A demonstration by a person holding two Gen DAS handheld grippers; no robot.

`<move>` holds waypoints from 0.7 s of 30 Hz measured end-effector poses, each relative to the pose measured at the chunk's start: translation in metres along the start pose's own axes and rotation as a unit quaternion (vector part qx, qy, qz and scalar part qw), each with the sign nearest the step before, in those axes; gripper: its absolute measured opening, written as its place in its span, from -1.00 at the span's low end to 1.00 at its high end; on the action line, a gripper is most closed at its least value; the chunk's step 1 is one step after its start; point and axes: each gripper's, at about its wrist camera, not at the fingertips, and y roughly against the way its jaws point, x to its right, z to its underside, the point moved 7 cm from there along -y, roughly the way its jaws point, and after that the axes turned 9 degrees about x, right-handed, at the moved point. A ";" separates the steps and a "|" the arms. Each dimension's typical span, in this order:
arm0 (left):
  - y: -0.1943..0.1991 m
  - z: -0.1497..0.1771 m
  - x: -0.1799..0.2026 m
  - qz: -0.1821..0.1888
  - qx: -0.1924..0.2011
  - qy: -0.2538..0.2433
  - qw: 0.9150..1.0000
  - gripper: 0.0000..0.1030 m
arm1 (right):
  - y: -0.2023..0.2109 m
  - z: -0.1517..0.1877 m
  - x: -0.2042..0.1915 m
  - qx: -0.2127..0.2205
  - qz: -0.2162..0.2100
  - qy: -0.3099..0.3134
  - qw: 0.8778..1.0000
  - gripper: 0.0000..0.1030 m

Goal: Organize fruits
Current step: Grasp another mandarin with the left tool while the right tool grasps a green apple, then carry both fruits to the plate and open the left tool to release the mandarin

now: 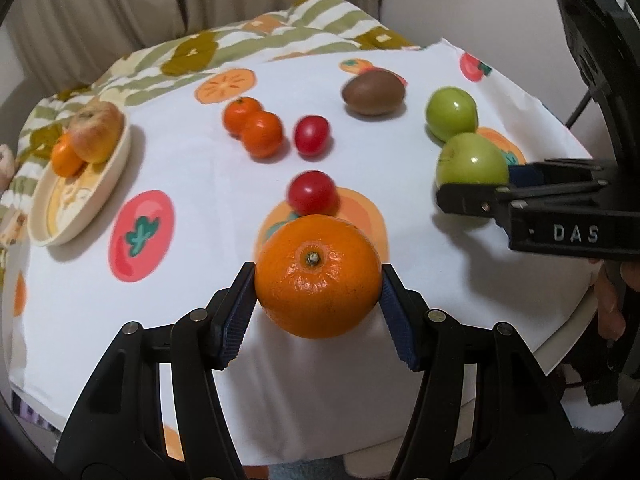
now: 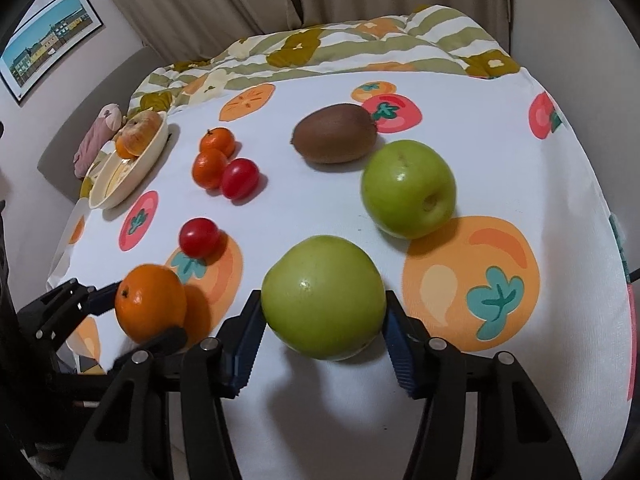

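On the fruit-printed white tabletop (image 2: 500,140), left gripper (image 1: 318,300) jaws pinch one large orange (image 1: 318,276); right gripper (image 2: 322,320) jaws pinch one of two green apples (image 2: 323,307); two red tomatoes (image 1: 313,193) at 12 o'clock.

The tablecloth (image 2: 328,208) was white, printed with orange and red fruit motifs bearing teal leaves. Two apples (image 2: 324,298) (image 2: 408,188) were green, the kiwi (image 2: 334,133) brown, the large orange (image 1: 318,276) bright orange, two tomatoes (image 1: 313,193) (image 1: 311,135) red. The plate (image 1: 44,216) was cream. Gripper pads (image 1: 236,328) were blue on black.
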 end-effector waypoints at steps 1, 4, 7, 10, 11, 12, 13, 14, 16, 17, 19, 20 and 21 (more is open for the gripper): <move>0.002 -0.001 -0.003 -0.003 0.002 0.002 1.000 0.25 | 0.001 -0.001 -0.003 0.002 0.000 0.003 1.000 0.02; 0.011 -0.006 -0.016 -0.013 0.009 0.013 1.000 0.25 | 0.006 -0.006 -0.012 0.009 -0.006 0.010 1.000 0.02; 0.020 -0.011 -0.030 -0.021 0.017 0.025 0.999 0.25 | 0.012 -0.015 -0.025 0.017 -0.011 0.022 1.000 0.03; 0.030 -0.016 -0.045 -0.031 0.025 0.031 0.999 0.25 | 0.016 -0.023 -0.038 0.024 -0.016 0.034 0.999 0.02; 0.034 -0.018 -0.051 -0.035 0.027 0.033 0.998 0.25 | 0.017 -0.027 -0.043 0.028 -0.018 0.038 0.999 0.02; 0.038 -0.020 -0.058 -0.039 0.031 0.038 0.998 0.25 | 0.019 -0.030 -0.048 0.031 -0.021 0.043 0.998 0.02; 0.041 -0.021 -0.063 -0.042 0.032 0.041 0.998 0.25 | 0.020 -0.036 -0.055 0.035 -0.024 0.048 0.998 0.02; 0.044 -0.022 -0.069 -0.045 0.034 0.045 0.997 0.25 | 0.021 -0.039 -0.061 0.038 -0.027 0.051 0.998 0.02; 0.051 -0.025 -0.083 -0.051 0.040 0.054 0.996 0.25 | 0.021 -0.046 -0.072 0.042 -0.033 0.057 0.997 0.02; 0.054 -0.027 -0.091 -0.054 0.043 0.057 0.996 0.25 | 0.020 -0.050 -0.080 0.046 -0.036 0.061 0.996 0.02; 0.059 -0.031 -0.104 -0.061 0.048 0.060 0.995 0.25 | 0.019 -0.057 -0.093 0.049 -0.041 0.066 0.996 0.02; 0.062 -0.032 -0.111 -0.064 0.050 0.061 0.995 0.25 | 0.018 -0.060 -0.099 0.051 -0.044 0.068 0.995 0.02; 0.064 -0.033 -0.119 -0.067 0.052 0.064 0.994 0.25 | 0.017 -0.063 -0.107 0.052 -0.047 0.070 0.995 0.02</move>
